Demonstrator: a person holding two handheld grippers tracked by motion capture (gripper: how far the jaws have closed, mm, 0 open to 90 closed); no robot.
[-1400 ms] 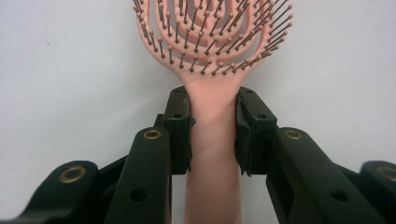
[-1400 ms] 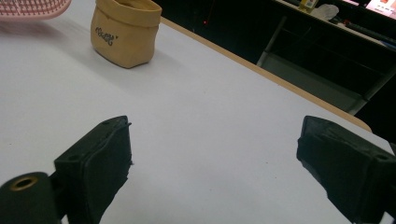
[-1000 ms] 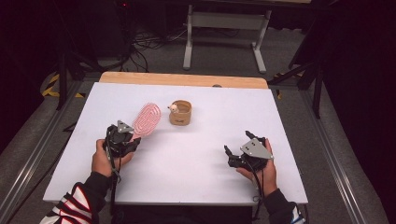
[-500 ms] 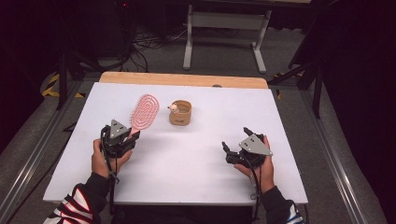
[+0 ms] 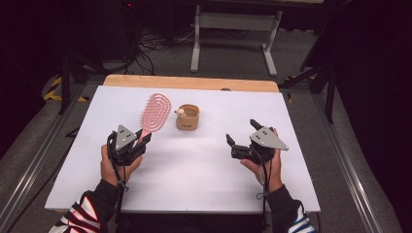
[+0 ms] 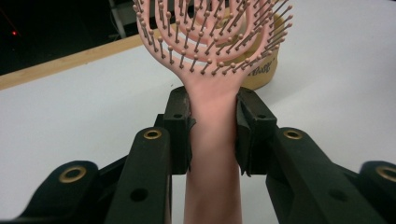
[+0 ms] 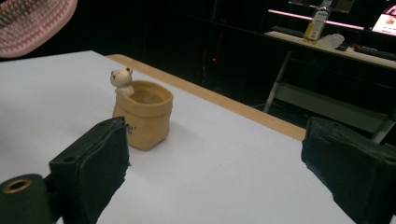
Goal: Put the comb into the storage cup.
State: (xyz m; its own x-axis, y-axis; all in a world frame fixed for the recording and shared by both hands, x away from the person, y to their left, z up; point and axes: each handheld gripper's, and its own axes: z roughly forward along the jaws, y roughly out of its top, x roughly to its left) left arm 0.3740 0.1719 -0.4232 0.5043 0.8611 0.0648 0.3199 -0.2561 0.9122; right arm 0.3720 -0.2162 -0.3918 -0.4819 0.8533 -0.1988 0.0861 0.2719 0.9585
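The left gripper [image 6: 212, 135] clamps the brush [image 5: 154, 112] handle, head raised just left of the pot [image 5: 188, 117]; the right gripper [image 5: 243, 141] gapes, facing the pot.

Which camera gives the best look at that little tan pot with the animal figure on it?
The right gripper view: the tan pot is close, whole and unblocked, its figure clear. The high view shows it small. In the left gripper view, the pink hairbrush hides most of it.

Small dark lettering stands on the front of the tan pot [image 6: 261, 70]; it is too blurred to read.
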